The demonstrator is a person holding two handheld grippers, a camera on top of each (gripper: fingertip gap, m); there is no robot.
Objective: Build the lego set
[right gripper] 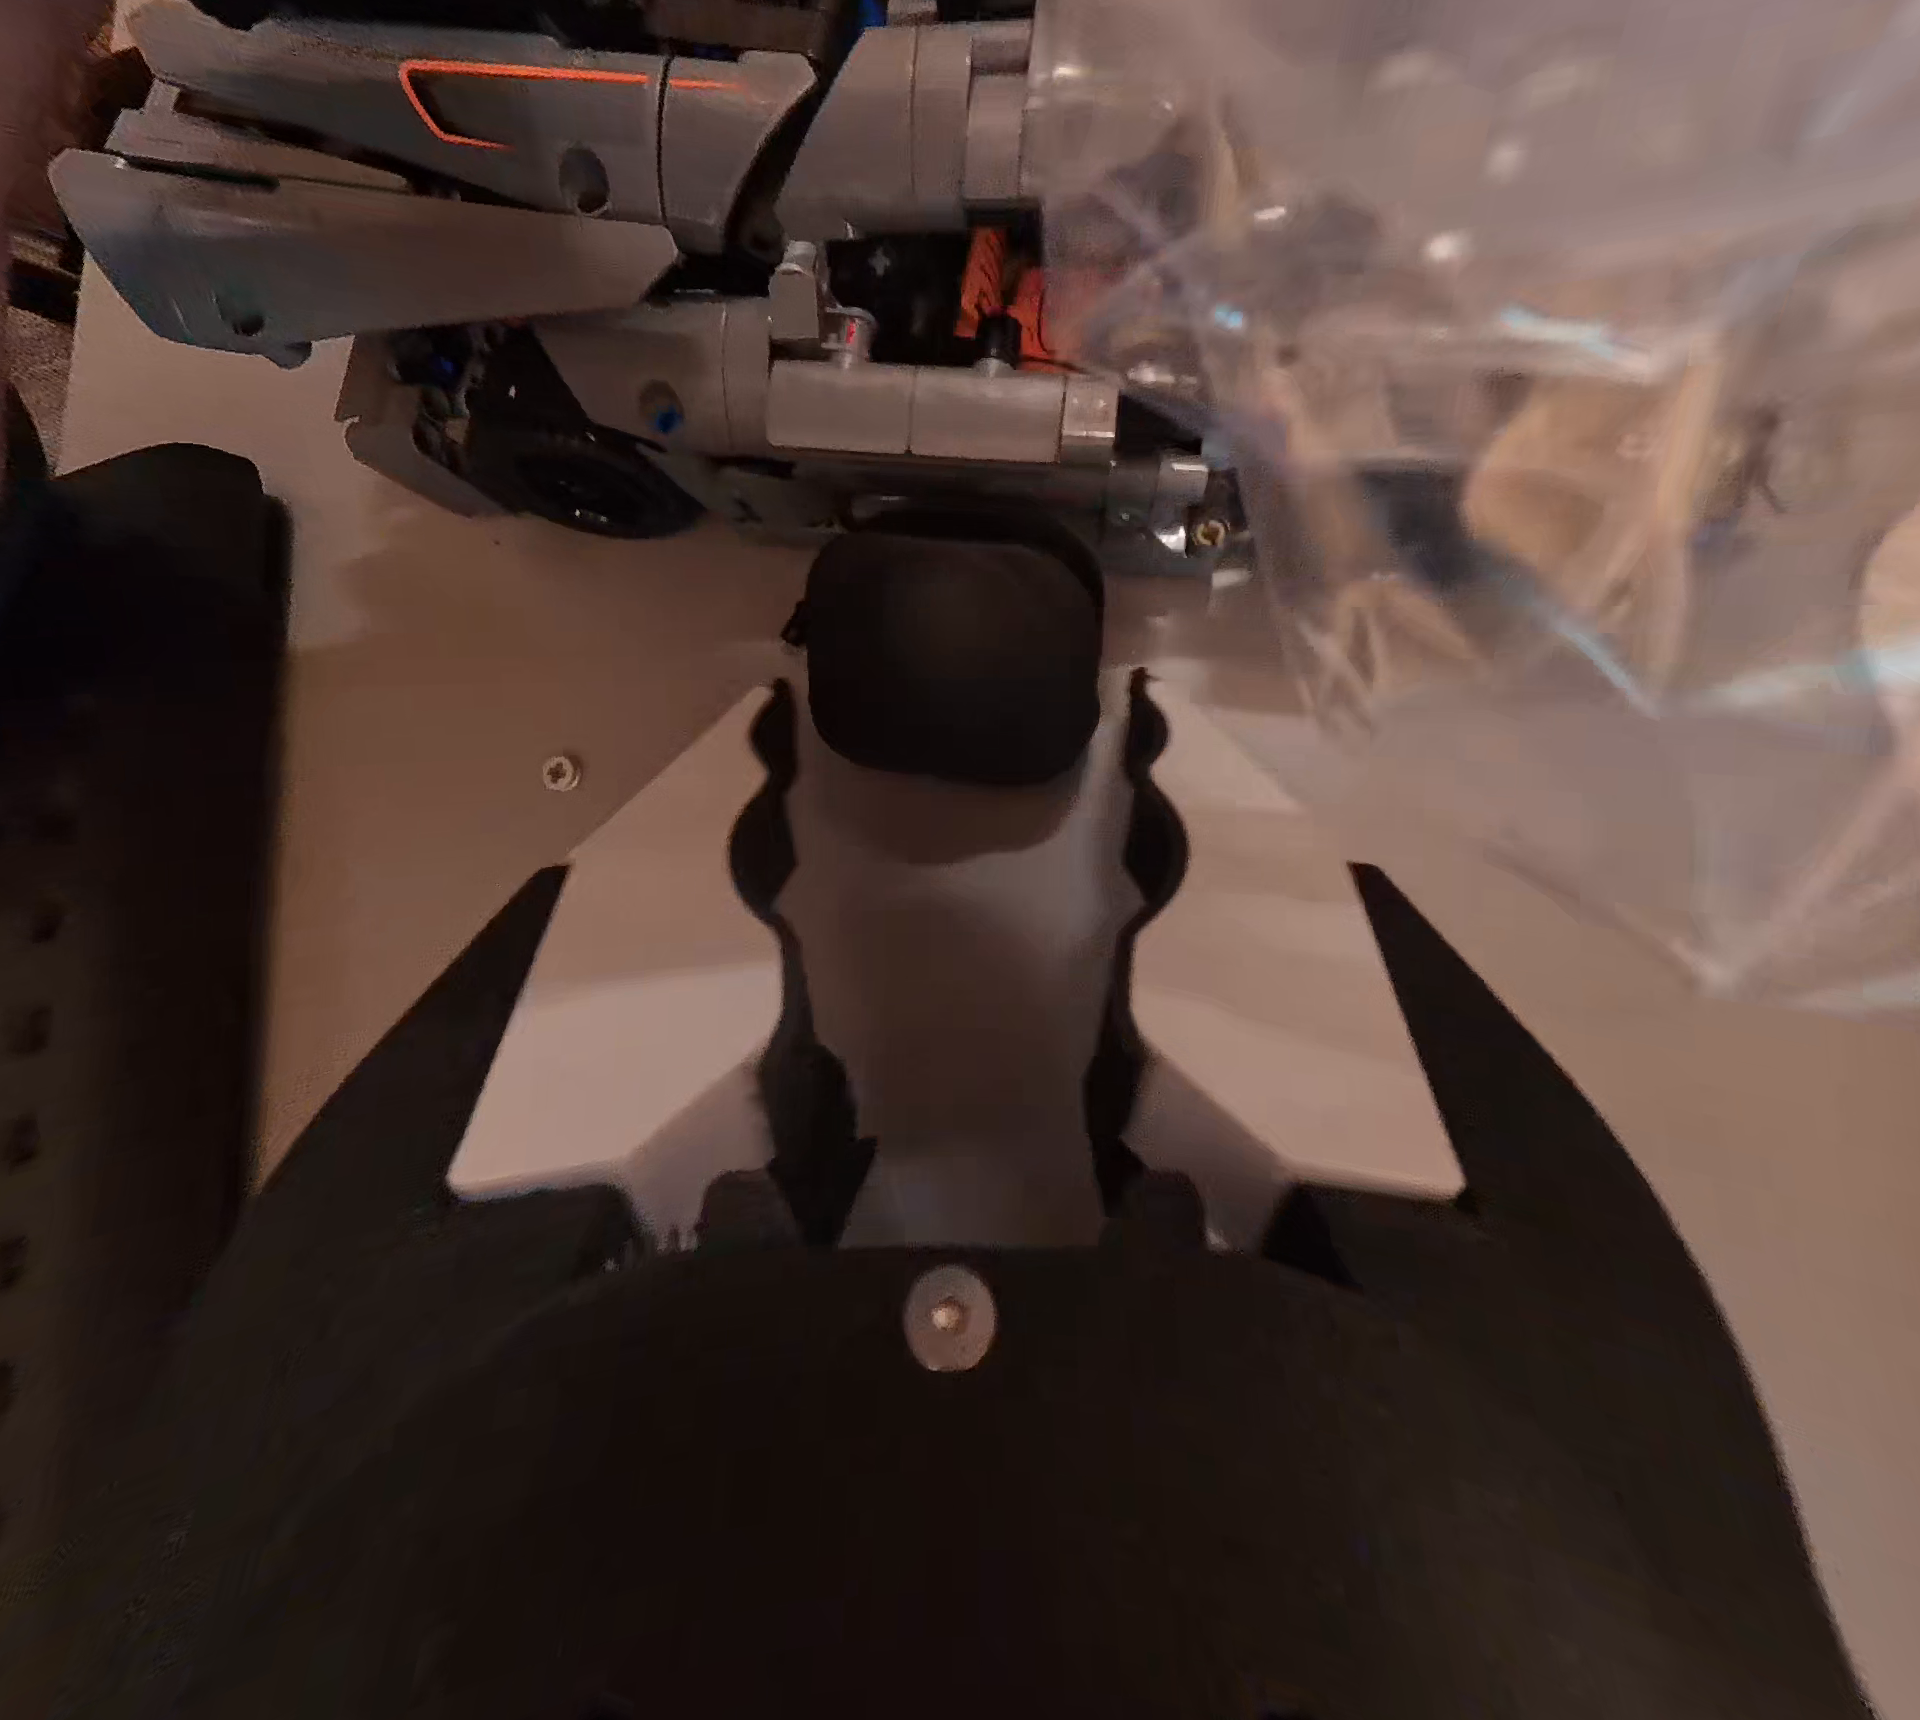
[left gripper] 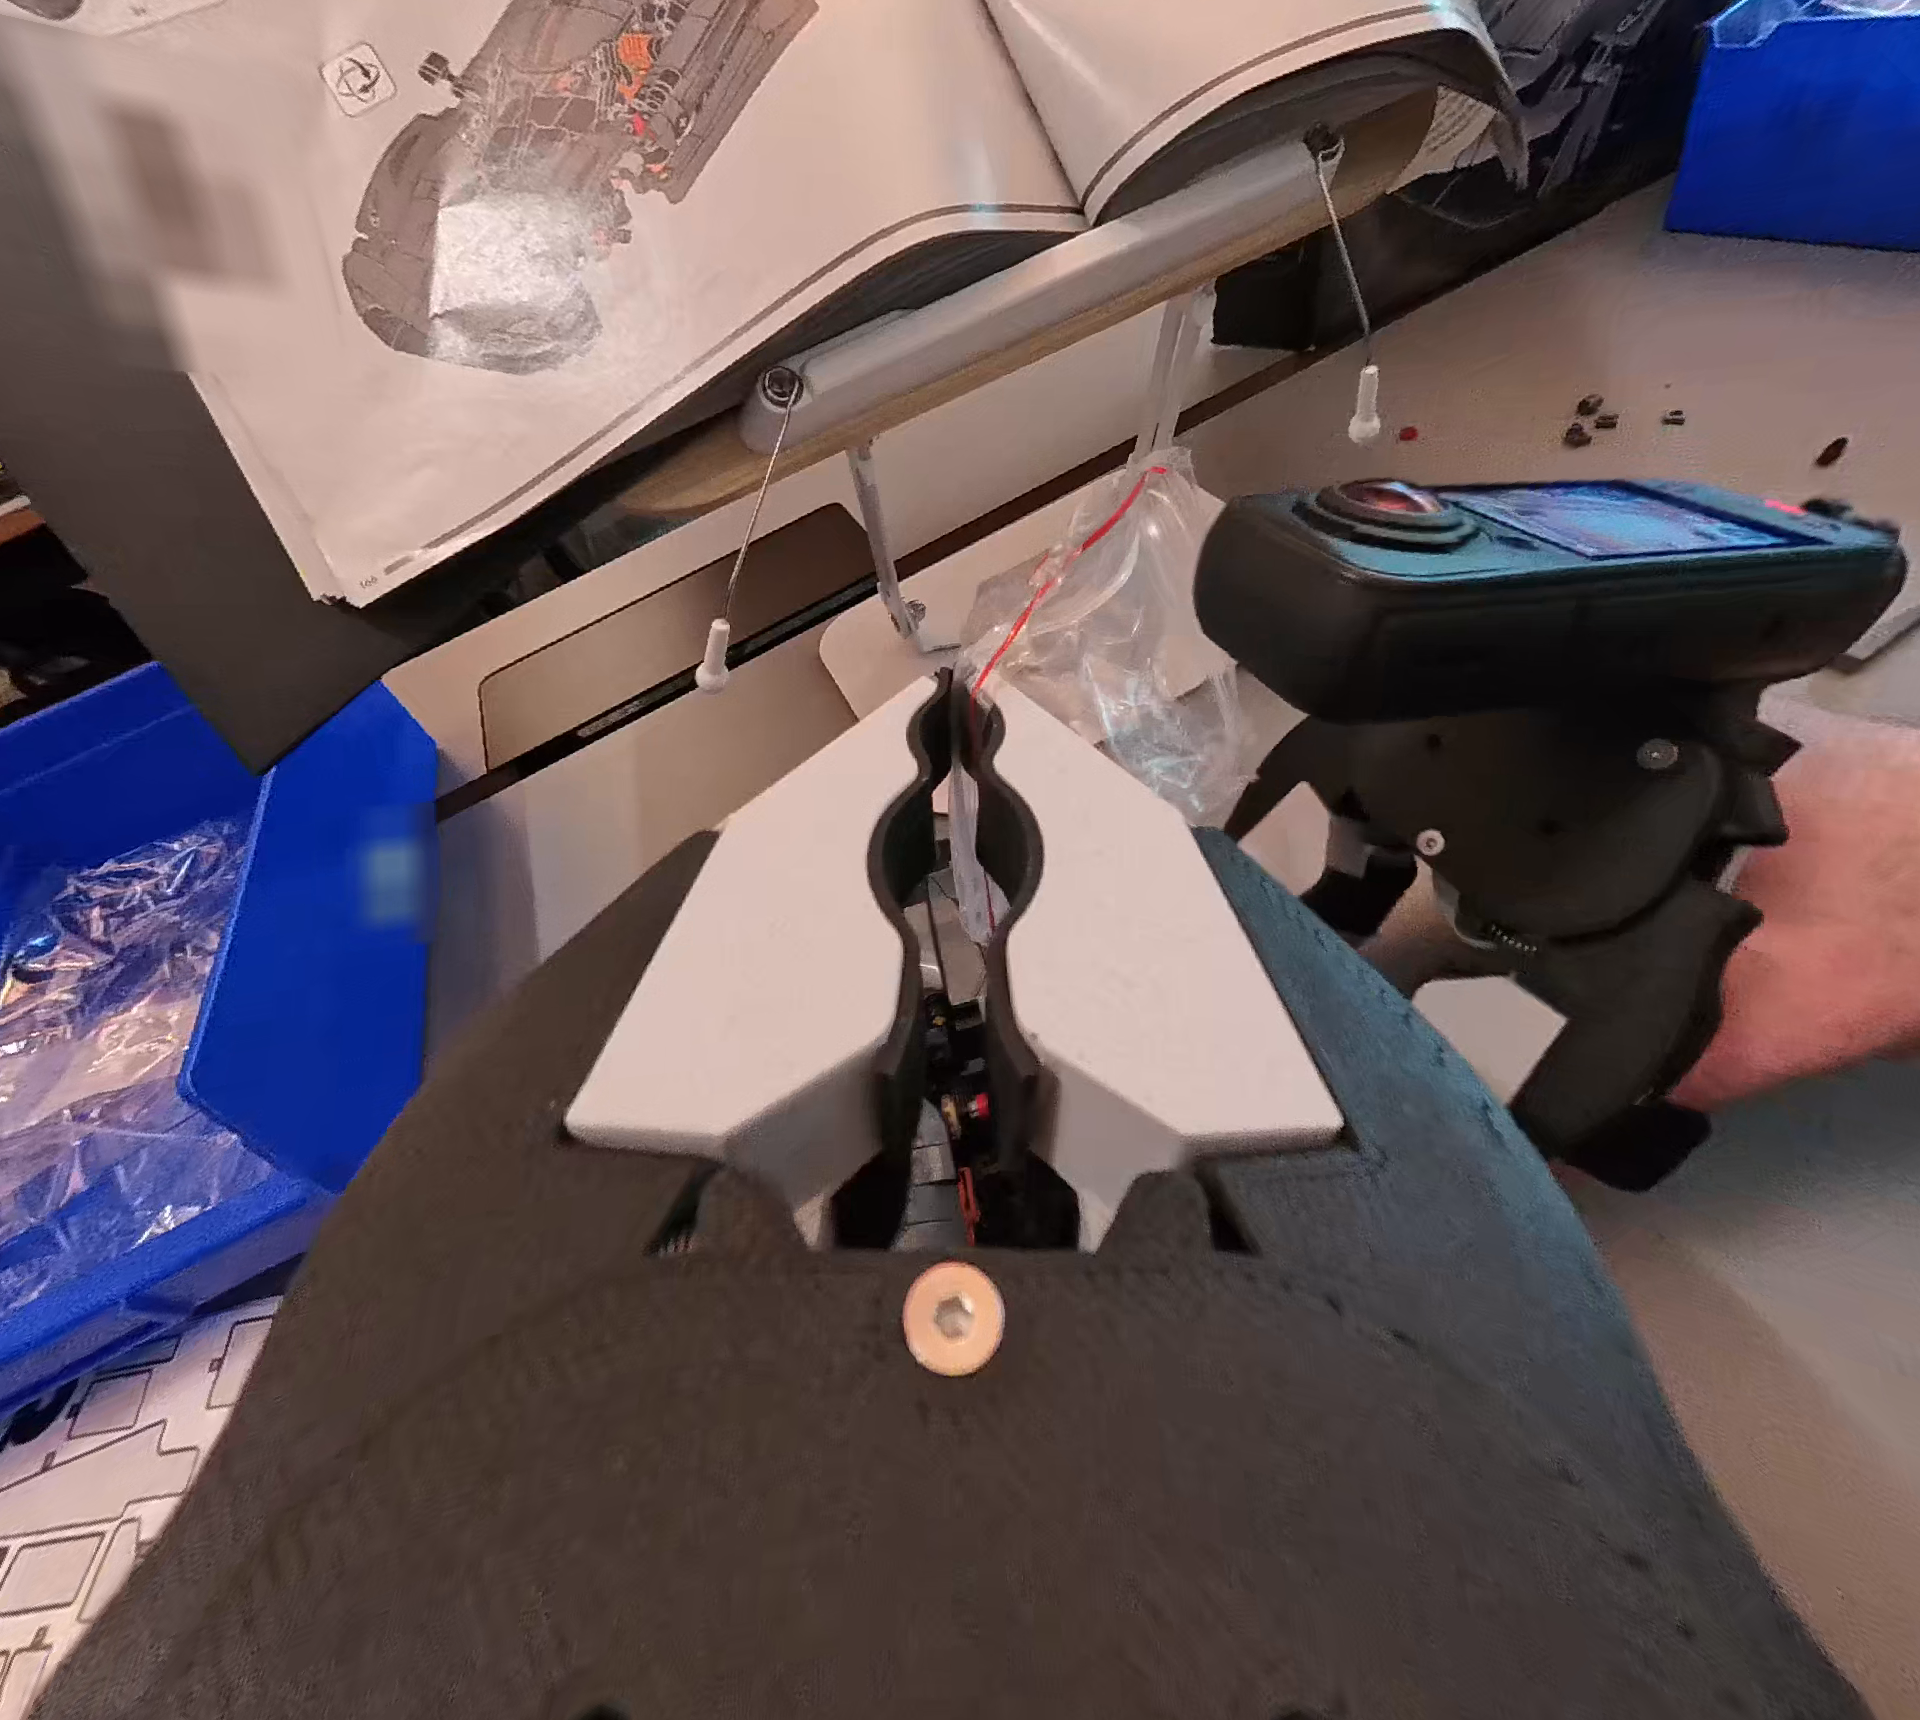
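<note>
My left gripper (left gripper: 961, 720) is shut on the edge of a clear plastic bag (left gripper: 1127, 652) with a red strip and holds it above the table. In the right wrist view the bag (right gripper: 1507, 268) hangs at the upper right. My right gripper (right gripper: 958, 691) is open, with a black tyre (right gripper: 951, 652) between its fingertips and a thin gap on each side. Just beyond the tyre stands the grey Lego car (right gripper: 540, 216) with orange lines. The right gripper also shows in the left wrist view (left gripper: 1340, 891), held by a hand (left gripper: 1829, 922).
An open instruction booklet (left gripper: 644, 143) rests on a stand (left gripper: 1039, 299) at the back. A blue bin (left gripper: 229, 922) with plastic bags stands at the left, another blue bin (left gripper: 1808, 112) at the far right. Small loose parts (left gripper: 1600, 423) lie on the table. A black object (right gripper: 135, 787) fills the left edge. Left tips to right tips: about 15 cm.
</note>
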